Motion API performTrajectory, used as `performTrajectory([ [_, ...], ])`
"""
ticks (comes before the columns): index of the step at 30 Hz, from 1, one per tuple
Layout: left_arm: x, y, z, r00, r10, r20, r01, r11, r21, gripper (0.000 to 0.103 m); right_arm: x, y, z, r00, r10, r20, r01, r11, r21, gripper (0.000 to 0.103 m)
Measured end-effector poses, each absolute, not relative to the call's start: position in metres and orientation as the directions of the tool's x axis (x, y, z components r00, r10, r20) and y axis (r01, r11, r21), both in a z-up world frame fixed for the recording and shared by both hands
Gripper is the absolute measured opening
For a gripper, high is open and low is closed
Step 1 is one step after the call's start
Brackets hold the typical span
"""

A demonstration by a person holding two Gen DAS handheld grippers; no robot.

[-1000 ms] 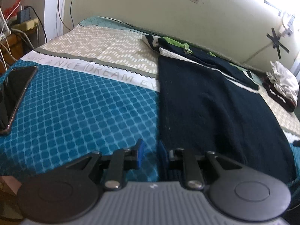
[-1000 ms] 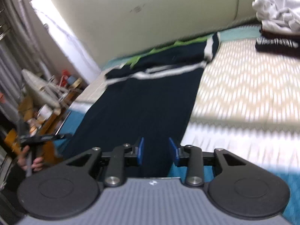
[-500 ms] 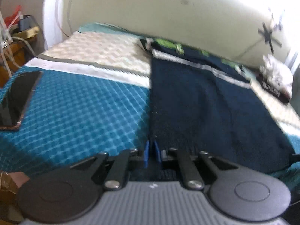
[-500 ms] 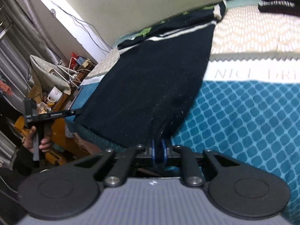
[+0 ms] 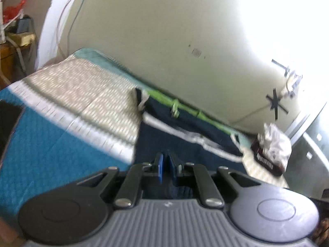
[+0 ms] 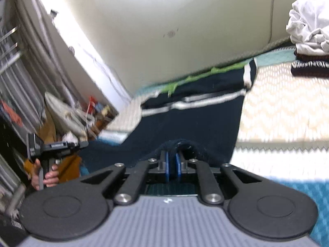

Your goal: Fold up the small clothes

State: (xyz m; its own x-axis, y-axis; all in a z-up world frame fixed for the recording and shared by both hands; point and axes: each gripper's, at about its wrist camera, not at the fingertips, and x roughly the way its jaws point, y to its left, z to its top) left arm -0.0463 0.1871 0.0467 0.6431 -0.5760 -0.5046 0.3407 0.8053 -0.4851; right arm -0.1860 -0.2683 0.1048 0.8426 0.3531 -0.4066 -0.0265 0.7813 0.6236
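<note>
The dark navy garment (image 5: 185, 142) lies lengthwise on the bed (image 5: 61, 127), its striped end toward the wall. The left tongs (image 5: 165, 167) and right tongs (image 6: 172, 165) are each clamped on a near corner of its hem. Best to raise both corners evenly, keeping the edge taut, and carry it toward the stripes.

Ahead of me a cream wall (image 5: 164, 30) glares white with strong light at my upper right. Below it runs the bed (image 5: 51, 144), teal and beige cover. Cluttered wooden shelves (image 6: 67, 119) crowd the side.
</note>
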Motion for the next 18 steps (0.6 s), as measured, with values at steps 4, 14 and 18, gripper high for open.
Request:
performTrajectory([
  [4,0.013,0.157,0.05,0.635,-0.565,-0.527,0.317,0.813,-0.489,0.008,-0.143,-0.297,0.109,0.865,0.314,-0.391,0.023,0.755,0.656,0.008],
  [14,0.121,0.089,0.014,0.681,-0.372,-0.631,0.237,0.927,-0.29,0.033,-0.034,-0.334,0.085,0.877,0.061,-0.476,0.23,0.818,0.528,0.073],
  [18,0.111,0.101,0.002,0.699,-0.384,-0.604,0.281,0.923,-0.262,0.05,-0.048,-0.32,0.082,0.884,0.017,-0.466,0.202,0.887,0.415,0.07],
])
